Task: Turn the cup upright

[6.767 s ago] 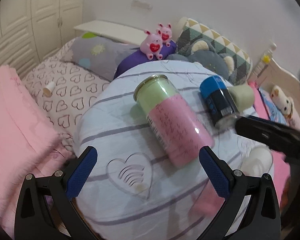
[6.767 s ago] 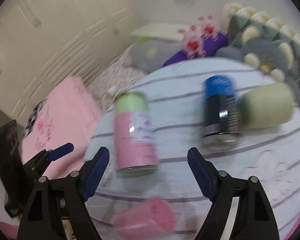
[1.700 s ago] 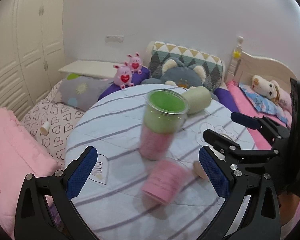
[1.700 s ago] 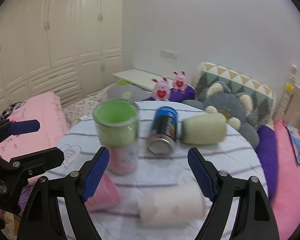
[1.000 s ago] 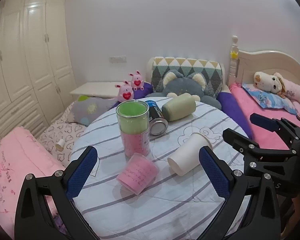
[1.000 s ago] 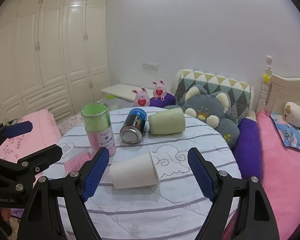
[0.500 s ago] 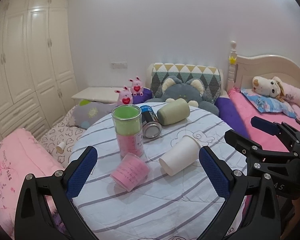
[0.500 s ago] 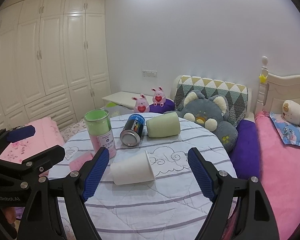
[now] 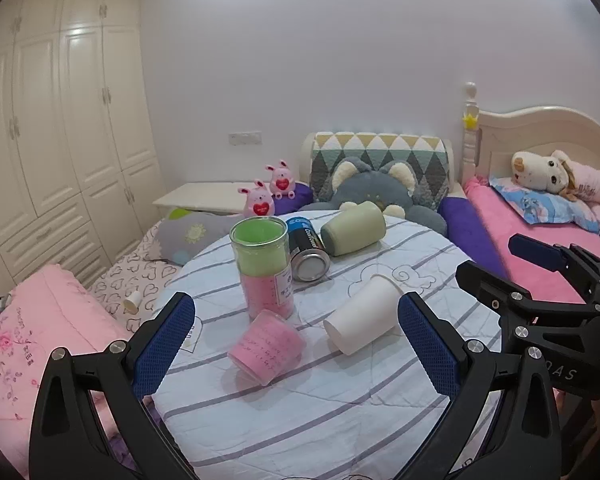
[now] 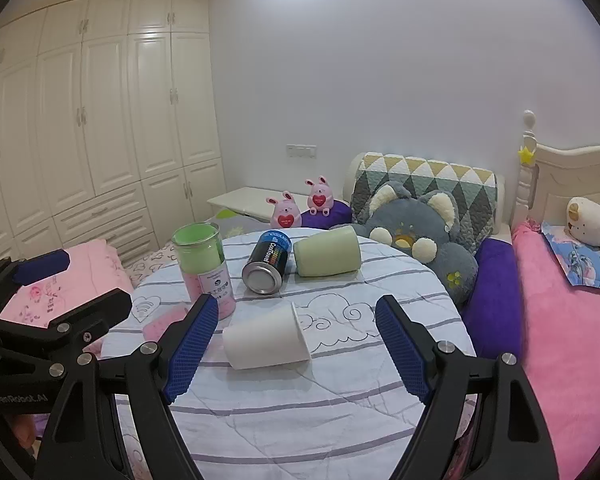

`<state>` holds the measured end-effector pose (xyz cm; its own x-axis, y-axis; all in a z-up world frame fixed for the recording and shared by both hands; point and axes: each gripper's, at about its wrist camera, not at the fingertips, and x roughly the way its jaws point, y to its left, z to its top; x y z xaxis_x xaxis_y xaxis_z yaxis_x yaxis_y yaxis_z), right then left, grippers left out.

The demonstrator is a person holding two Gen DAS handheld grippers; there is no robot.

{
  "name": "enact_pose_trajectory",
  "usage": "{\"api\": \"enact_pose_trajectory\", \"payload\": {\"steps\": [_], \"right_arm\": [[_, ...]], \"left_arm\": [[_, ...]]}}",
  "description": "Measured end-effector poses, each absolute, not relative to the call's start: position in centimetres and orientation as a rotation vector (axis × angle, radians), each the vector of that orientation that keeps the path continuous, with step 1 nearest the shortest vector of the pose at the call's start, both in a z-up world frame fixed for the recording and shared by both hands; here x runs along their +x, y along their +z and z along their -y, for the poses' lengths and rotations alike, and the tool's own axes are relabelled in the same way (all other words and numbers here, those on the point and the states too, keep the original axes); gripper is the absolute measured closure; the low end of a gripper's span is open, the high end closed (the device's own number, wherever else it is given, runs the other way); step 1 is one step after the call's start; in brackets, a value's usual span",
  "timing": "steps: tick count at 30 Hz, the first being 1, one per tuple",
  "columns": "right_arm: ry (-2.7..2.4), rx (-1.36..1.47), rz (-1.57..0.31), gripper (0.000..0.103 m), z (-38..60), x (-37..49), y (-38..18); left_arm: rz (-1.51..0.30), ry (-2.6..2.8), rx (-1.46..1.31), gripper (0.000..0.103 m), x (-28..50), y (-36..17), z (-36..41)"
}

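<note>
Standing upright, tall cup (image 9: pixel 265 268), both tools (image 9: pixel 296 346) (image 10: pixel 294 354) spread.

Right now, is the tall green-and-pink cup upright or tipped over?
Upright. The tall green-and-pink cup stands on its base on the striped table, open rim facing up, while the white paper cup beside it lies on its side.
</note>
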<state>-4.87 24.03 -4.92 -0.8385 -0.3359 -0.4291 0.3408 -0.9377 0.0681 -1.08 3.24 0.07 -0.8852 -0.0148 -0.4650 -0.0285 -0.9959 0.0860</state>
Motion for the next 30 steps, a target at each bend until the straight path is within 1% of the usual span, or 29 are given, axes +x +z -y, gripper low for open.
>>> {"api": "enact_pose_trajectory", "payload": {"steps": [30], "right_arm": [[-2.731, 0.636, 0.01, 0.021, -26.3, -5.3, -5.1]], "left_arm": [[-0.139, 3.078, -0.743, 0.0, -1.9, -0.2, -5.5]]}}
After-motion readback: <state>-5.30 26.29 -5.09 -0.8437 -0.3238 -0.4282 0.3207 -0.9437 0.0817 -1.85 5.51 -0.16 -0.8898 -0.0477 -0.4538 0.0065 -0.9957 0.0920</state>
